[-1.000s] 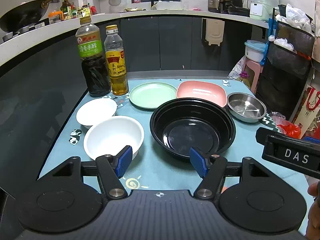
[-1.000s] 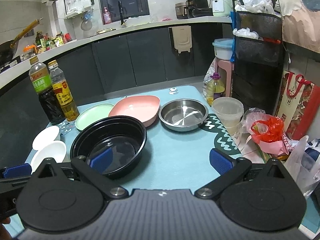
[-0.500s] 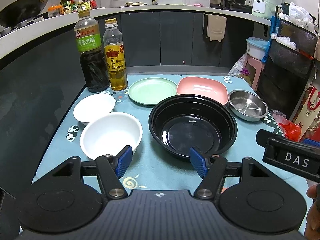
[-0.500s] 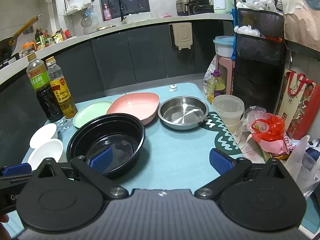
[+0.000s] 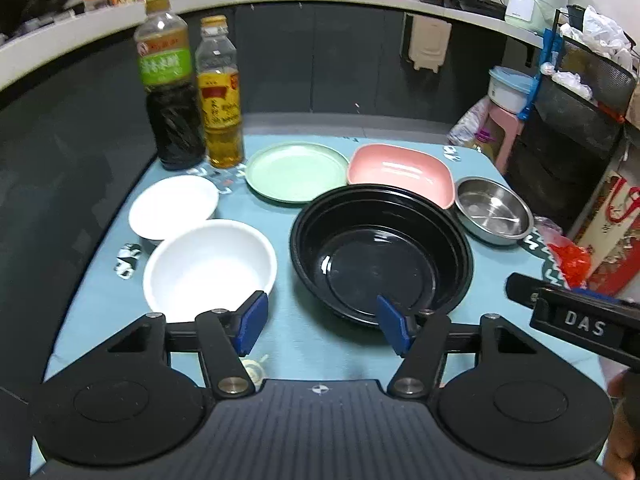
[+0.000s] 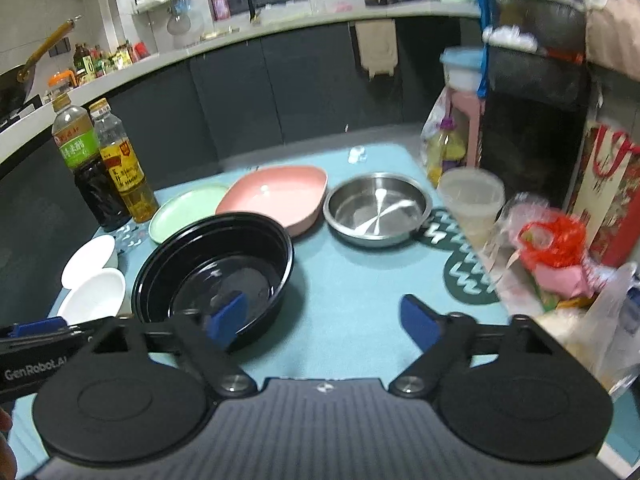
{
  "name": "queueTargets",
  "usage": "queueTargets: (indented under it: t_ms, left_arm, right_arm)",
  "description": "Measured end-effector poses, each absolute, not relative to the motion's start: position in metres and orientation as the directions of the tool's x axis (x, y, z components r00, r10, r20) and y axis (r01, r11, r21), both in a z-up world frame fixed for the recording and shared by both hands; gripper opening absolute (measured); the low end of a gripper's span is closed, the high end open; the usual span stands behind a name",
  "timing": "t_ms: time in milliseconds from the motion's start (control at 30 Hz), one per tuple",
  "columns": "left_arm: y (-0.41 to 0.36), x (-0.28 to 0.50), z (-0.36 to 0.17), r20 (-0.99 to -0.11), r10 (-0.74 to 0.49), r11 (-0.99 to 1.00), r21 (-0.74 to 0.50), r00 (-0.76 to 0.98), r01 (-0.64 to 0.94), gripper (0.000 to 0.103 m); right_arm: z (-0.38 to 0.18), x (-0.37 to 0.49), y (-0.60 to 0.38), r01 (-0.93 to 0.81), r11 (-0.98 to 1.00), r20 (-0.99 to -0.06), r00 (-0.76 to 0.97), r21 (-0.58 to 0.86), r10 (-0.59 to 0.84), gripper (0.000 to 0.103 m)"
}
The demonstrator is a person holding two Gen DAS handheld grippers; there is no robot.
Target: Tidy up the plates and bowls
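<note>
On the blue table mat stand a big black bowl (image 5: 380,252), a deep white bowl (image 5: 208,268), a small white dish (image 5: 174,206), a green plate (image 5: 296,170), a pink dish (image 5: 400,172) and a steel bowl (image 5: 494,210). My left gripper (image 5: 322,322) hovers near the front edge between the white and black bowls; its jaws are closing with nothing between them. In the right wrist view the black bowl (image 6: 216,264) and steel bowl (image 6: 378,208) lie ahead. My right gripper (image 6: 322,320) stands open and empty beside the black bowl.
Two sauce bottles (image 5: 192,96) stand at the mat's back left. A clear plastic tub (image 6: 470,200), a red bag (image 6: 554,240) and other bags crowd the right edge. A dark counter front curves behind. The right gripper's body (image 5: 580,324) shows at the left view's right.
Both grippers have moved forward over the table, so the dishes look larger. The left jaws have narrowed slightly. Both grippers' jaws stay empty.
</note>
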State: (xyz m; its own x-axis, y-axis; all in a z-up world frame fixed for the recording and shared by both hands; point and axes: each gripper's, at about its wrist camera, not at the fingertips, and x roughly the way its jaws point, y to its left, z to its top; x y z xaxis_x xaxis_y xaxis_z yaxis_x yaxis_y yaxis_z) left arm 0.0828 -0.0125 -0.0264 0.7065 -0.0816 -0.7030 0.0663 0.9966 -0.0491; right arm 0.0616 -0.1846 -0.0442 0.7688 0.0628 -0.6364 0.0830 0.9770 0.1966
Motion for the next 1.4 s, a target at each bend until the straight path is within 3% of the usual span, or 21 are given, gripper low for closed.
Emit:
queueTargets:
  t_ms: [200, 500, 567, 600, 633, 733, 800, 867, 933, 1400]
  left_arm:
    - [0.000, 0.115, -0.023, -0.741, -0.191, 0.979, -0.189, 0.643, 0.074, 0.052]
    - [0.009, 0.182, -0.035, -0.766, -0.201, 0.976, -0.208, 0.610, 0.061, 0.052]
    - [0.009, 0.199, -0.038, -0.765, -0.213, 0.975, -0.204, 0.608, 0.085, 0.052]
    - [0.009, 0.209, -0.042, -0.773, -0.208, 0.977, -0.191, 0.600, 0.092, 0.052]
    - [0.008, 0.215, -0.046, -0.782, -0.197, 0.980, -0.177, 0.592, 0.093, 0.052]
    - [0.007, 0.229, -0.060, -0.809, -0.174, 0.985, -0.152, 0.561, 0.087, 0.051]
    - [0.007, 0.232, -0.065, -0.817, -0.195, 0.981, -0.169, 0.542, 0.097, 0.044]
    - [0.003, 0.231, -0.068, -0.819, -0.221, 0.975, -0.183, 0.530, 0.124, 0.023]
    - [-0.002, 0.227, -0.068, -0.823, -0.205, 0.978, -0.154, 0.530, 0.138, 0.016]
    - [0.001, 0.148, -0.035, -0.770, -0.225, 0.971, -0.125, 0.597, 0.205, 0.012]
  right_arm:
    - [-0.050, 0.088, -0.190, 0.082, 0.961, -0.681, 0.722, 0.262, 0.124, 0.054]
    - [-0.067, 0.125, -0.187, 0.085, 0.958, -0.734, 0.662, 0.275, 0.153, 0.054]
    - [-0.072, 0.130, -0.186, 0.073, 0.958, -0.746, 0.645, 0.277, 0.167, 0.041]
    - [-0.076, 0.133, -0.186, 0.058, 0.955, -0.750, 0.634, 0.290, 0.189, 0.018]
    - [-0.078, 0.135, -0.187, 0.055, 0.952, -0.755, 0.624, 0.302, 0.204, 0.009]
    - [-0.079, 0.136, -0.188, 0.052, 0.958, -0.753, 0.631, 0.282, 0.188, 0.008]
    - [-0.078, 0.137, -0.189, 0.052, 0.961, -0.753, 0.633, 0.271, 0.178, 0.008]
    - [-0.078, 0.137, -0.191, 0.054, 0.964, -0.755, 0.634, 0.261, 0.169, 0.008]
    - [-0.079, 0.140, -0.191, 0.063, 0.966, -0.757, 0.634, 0.251, 0.156, 0.008]
    - [-0.055, 0.092, -0.199, 0.021, 0.969, -0.718, 0.675, 0.246, 0.168, 0.008]
